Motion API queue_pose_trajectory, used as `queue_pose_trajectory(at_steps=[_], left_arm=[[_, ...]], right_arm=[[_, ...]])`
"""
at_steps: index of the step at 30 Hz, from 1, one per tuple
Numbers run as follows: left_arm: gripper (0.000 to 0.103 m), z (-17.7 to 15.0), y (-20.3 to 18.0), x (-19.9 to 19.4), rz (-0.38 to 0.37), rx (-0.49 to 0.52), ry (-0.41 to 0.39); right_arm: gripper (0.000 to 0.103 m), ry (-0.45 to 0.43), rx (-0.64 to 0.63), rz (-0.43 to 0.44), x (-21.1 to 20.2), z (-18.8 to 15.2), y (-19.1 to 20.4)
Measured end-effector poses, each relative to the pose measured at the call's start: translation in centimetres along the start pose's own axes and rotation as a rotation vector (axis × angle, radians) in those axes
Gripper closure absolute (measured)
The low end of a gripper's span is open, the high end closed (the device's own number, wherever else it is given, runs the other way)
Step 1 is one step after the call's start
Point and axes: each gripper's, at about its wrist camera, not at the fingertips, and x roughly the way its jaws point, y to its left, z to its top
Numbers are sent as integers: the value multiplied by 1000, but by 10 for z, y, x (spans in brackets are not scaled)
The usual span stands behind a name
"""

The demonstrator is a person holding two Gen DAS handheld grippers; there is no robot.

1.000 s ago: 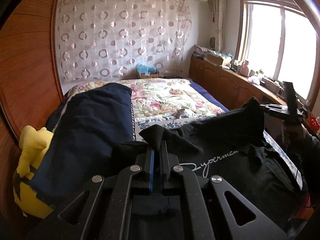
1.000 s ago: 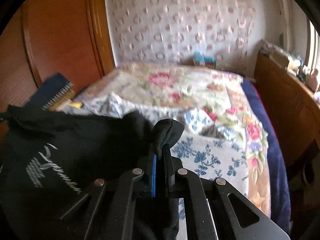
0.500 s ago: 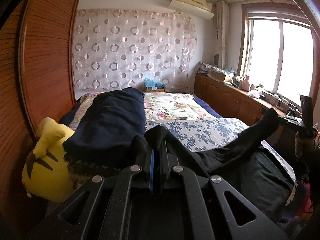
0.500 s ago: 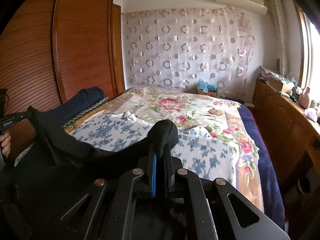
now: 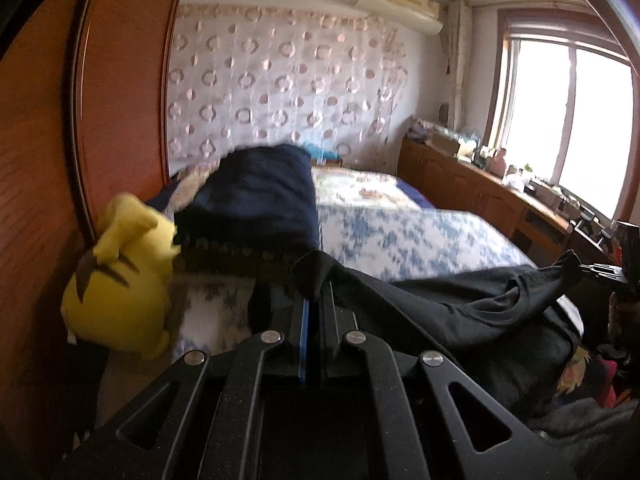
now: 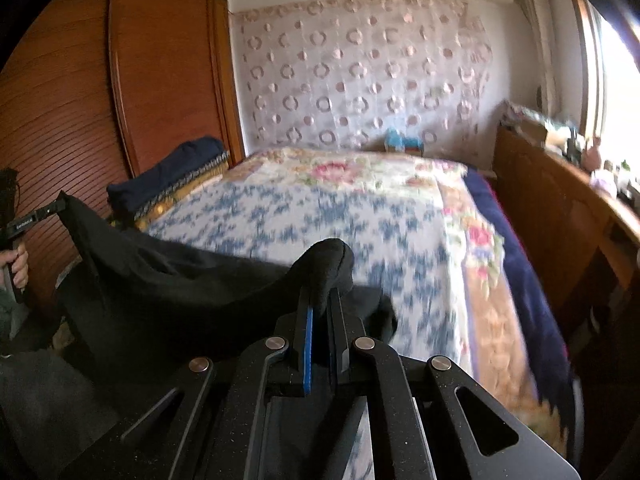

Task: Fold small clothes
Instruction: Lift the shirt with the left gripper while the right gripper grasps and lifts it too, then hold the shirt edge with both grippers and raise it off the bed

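A black, soft fabric garment point(image 5: 460, 300) hangs stretched across the lower half of the left wrist view, from bottom centre to the right edge, sagging in loose folds in the middle. In the right wrist view it point(image 6: 180, 280) spans from the left edge to bottom centre, one bunched corner raised at centre.
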Motion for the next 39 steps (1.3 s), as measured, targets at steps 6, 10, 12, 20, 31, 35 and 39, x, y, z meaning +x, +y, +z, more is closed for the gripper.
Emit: queue_pose_trajectory(at_steps=[6, 10, 12, 20, 31, 35, 39], left_arm=[[96, -16, 7, 17, 46, -17, 80], [71, -11, 6, 11, 60, 6, 61], [58, -6, 6, 5, 46, 7, 43], [25, 11, 10, 19, 48, 22, 55], [25, 21, 26, 71, 85, 45, 143], [25, 21, 32, 91, 82, 47, 188], [25, 15, 37, 110, 74, 37, 245]], right_arm=[[98, 125, 5, -7, 19, -8, 1], [87, 134, -6, -38, 19, 14, 0], [65, 120, -23, -64, 12, 23, 4], [45, 63, -68, -109, -5, 50, 12], [44, 142, -20, -79, 67, 41, -13], [44, 176, 8, -69, 88, 46, -20], [44, 206, 22, -67, 98, 47, -21]])
